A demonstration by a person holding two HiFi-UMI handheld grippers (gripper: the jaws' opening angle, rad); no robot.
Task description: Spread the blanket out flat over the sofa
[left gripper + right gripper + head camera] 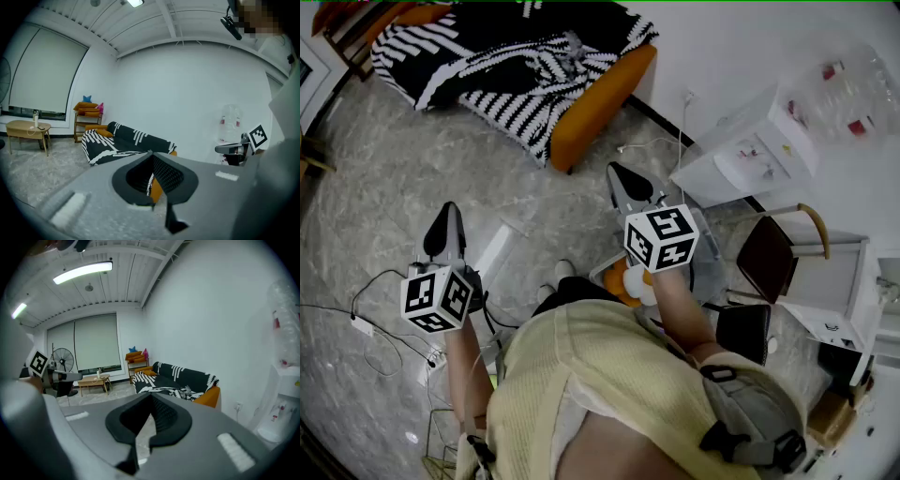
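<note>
Closest in, a ribbed yellow sweater (600,375) fills the bottom of the head view. Just ahead, the left claw (445,217) is pinched together with nothing in it, its black ridged pads meeting at the tip. The right claw (621,174) is the same, closed tight and empty. Both hang over a glossy grey marble-look floor (412,169), touching nothing. Further out sits the orange sofa (600,98), one rounded end bare. The blanket (525,56), a black-and-white striped knit, lies rumpled across its seat and back, bunched in folds, well apart from both claws. Beyond the sofa stands a small wooden shelf (86,119) stacked with orange cushions against the plain white wall (197,84).
</note>
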